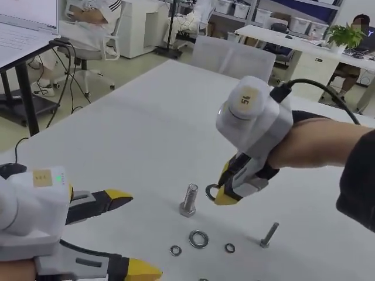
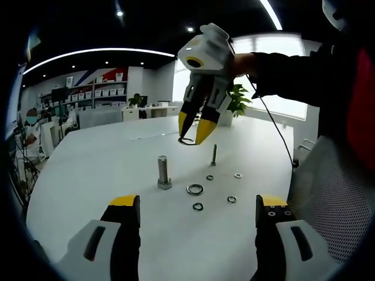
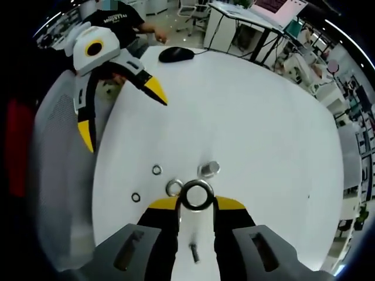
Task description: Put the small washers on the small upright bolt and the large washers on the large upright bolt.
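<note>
**Large washer gripped and hanging beside the big bolt**

The right claw point(image 1: 226, 196) is clamped on a large steel ring washer point(image 1: 209, 192). It pinches one side of the rim, so the hole is left free. The washer hangs in the air just at 2 o'clock of the large silver upright bolt point(image 1: 188, 200), which stands on its hex base on the white desk point(image 1: 146, 129).

The left claw point(image 1: 140, 233) hangs near the desk at 8 o'clock of that bolt, its jaws wide apart and holding nothing.

At 6 o'clock of the big bolt a second large steel washer point(image 1: 198, 239) lies flat. A small steel washer point(image 1: 176, 250) lies on one side of it and another little ring point(image 1: 229, 248) on the other. The thin small upright bolt point(image 1: 269, 234) stands at 4 o'clock.

From where I stand, these washers look light, stiff and slick. A rim pinch gives little purchase, so the ring could swivel or slip. The flat ones will likely need tipping up by an edge. Both bolts seem free-standing, and a knock could topple them, the thin one most easily.
</note>
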The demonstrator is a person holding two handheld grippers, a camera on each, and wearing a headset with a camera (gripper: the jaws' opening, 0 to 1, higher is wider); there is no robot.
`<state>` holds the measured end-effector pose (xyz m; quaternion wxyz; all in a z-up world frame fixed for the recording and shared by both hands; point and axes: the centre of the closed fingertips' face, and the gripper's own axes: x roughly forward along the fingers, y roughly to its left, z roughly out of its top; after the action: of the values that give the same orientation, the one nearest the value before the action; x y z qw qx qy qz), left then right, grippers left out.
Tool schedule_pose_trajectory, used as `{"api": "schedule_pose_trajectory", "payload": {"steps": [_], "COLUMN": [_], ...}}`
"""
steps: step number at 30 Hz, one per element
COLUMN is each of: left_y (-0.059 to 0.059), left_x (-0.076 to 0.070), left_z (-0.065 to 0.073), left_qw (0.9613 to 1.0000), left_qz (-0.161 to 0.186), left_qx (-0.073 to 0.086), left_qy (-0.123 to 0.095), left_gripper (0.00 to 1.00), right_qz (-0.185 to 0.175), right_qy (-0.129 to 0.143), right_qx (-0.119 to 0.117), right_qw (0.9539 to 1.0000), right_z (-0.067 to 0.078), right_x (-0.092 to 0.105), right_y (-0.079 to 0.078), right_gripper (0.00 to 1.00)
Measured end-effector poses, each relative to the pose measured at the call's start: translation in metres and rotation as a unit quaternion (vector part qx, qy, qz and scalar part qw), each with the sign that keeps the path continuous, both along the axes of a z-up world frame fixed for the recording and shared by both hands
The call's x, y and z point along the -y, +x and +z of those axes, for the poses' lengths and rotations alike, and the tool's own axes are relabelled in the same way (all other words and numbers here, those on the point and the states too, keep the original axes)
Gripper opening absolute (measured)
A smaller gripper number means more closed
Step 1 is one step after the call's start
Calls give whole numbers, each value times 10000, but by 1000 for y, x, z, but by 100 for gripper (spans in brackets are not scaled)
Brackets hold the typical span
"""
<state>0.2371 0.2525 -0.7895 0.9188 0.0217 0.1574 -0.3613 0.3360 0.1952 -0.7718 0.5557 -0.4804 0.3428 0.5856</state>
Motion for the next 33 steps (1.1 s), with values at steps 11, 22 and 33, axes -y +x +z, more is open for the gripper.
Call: {"api": "schedule_pose_trajectory", "payload": {"steps": [11,22,33], "left_y": [3,8,9], "left_x": [-3,-3,-2], "left_z": [-3,-9,-12], "left_qw": [10000,10000,10000], "left_qz": [38,55,12], "left_qx": [17,-1,-41], "left_qy": [10,10,0], "left_gripper": [79,79,77], "right_qz": [160,278,261], "right_qy": [0,-121,-245], "right_qx": [-49,-70,-205], "right_qw": [9999,9995,9991], "right_z": [-3,-10,-24], "right_x": [-21,-31,-32], "right_y": [9,15,20], "right_gripper": [23,23,23]}}
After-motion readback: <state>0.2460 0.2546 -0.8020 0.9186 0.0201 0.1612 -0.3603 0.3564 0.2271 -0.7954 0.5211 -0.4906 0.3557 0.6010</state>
